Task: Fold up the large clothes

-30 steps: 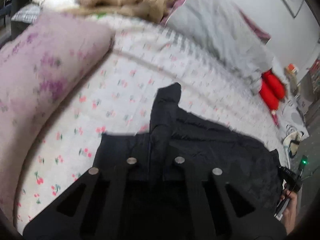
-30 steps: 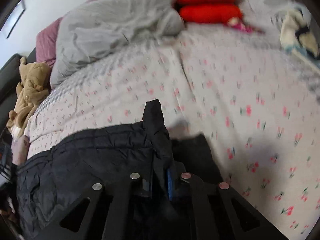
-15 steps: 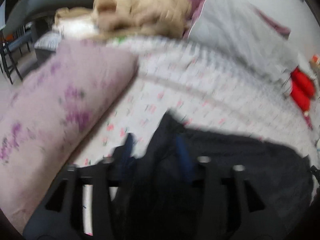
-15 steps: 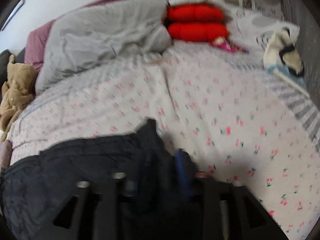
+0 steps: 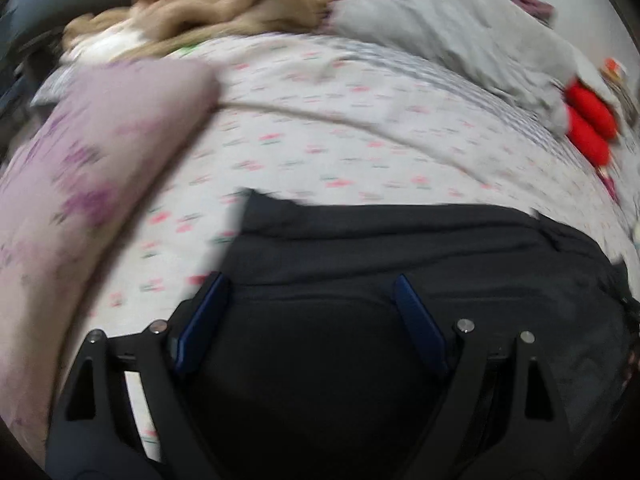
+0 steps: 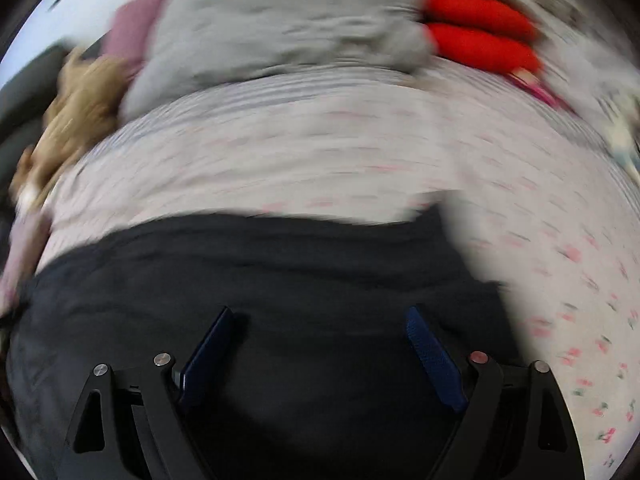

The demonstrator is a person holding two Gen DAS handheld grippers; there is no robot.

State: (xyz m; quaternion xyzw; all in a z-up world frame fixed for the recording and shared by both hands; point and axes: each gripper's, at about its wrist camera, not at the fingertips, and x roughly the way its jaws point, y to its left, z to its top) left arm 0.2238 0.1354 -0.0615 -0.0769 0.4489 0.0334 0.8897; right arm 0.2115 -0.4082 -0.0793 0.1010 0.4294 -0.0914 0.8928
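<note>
Both tools stand wide apart with nothing between their blue pads: the left tool (image 5: 308, 284) and the right tool (image 6: 320, 316) each hover over the black garment (image 5: 400, 248). That garment lies spread flat on the cherry-print bed sheet (image 5: 320, 128), near the lilac quilt (image 5: 92, 152), with a grey blanket (image 6: 272, 36) and red cushions (image 6: 480, 32) further back.

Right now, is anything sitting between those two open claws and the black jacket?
Nothing visible. The left gripper and right gripper both hang open directly over the black jacket on the bed sheet.
</note>
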